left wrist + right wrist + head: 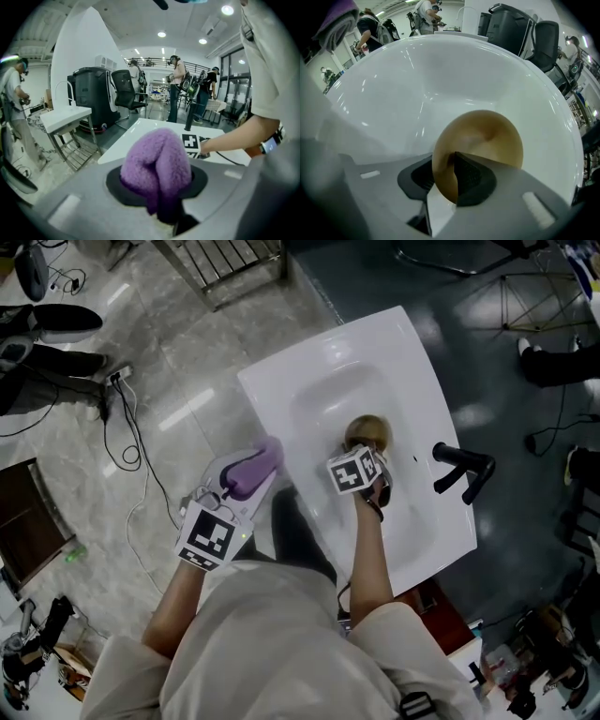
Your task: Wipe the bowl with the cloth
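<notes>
Both grippers loaded at the white sink basin [394, 362].
Right gripper [443, 176], centre of head view: jaws clamped across the rim of the round tan-brown bowl [487, 136], tipped on edge inside the basin. Left gripper [159, 197], lower left of it: jaws pinched on the fluffy purple cloth [157, 161], at the basin's edge, apart from the bowl.

The cloth [157, 164] is fuzzy purple fleece. The bowl [480, 136] looks smooth, tan and softly matt. The sink [394, 352] is glossy white, its faucet [464, 470] matt black; the floor [187, 352] looks like polished stone.
</notes>
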Demonstrator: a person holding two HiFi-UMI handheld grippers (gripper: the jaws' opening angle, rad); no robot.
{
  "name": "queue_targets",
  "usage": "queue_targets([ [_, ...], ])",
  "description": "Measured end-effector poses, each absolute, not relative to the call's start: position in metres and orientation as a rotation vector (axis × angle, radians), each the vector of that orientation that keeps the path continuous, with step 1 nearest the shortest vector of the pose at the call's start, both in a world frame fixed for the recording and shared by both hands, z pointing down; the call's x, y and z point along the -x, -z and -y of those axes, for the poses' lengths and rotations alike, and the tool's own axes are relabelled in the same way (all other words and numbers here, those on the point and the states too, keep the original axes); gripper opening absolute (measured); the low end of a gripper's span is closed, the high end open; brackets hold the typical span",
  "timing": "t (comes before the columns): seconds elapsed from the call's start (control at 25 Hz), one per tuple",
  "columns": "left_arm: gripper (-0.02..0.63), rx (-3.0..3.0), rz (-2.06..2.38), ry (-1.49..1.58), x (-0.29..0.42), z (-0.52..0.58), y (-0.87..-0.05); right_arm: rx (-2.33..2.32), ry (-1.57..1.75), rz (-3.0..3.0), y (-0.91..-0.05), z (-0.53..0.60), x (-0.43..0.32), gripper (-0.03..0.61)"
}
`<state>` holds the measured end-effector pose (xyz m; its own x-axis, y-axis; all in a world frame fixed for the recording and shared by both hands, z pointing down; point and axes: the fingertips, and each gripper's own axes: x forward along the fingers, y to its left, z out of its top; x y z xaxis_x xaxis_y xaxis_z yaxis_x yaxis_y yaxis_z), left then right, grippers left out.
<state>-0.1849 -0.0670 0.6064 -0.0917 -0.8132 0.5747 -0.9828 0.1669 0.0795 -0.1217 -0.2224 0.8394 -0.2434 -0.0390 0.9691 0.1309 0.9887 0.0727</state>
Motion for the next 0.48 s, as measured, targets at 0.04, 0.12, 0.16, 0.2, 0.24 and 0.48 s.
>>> queue_targets([
  [0.04,0.114,-1.695,1.951,-0.448,0.184,0.067,-0.606,0.064,0.171,1.808,-0.839,0.222,0.122,0.083],
  [0.12,0.115,-1.701,1.948,-0.449,0.184,0.067,-0.606,0.064,0.201,1.797,-0.838,0.221,0.123,0.053],
  [0.16,0.115,-1.704,1.948,-0.453,0.184,0.067,-0.605,0.066,0.206,1.793,-0.837,0.22,0.123,0.05],
  [0.2,0.115,-1.709,1.949,-0.457,0.183,0.067,-0.603,0.067,0.202,1.793,-0.836,0.219,0.123,0.049],
  [0.24,0.115,-1.715,1.95,-0.46,0.183,0.068,-0.602,0.063,0.195,1.797,-0.834,0.218,0.123,0.048],
  [0.48,0.115,-1.773,1.932,-0.455,0.182,0.068,-0.591,-0.009,0.143,1.893,-0.806,0.217,0.124,0.025],
])
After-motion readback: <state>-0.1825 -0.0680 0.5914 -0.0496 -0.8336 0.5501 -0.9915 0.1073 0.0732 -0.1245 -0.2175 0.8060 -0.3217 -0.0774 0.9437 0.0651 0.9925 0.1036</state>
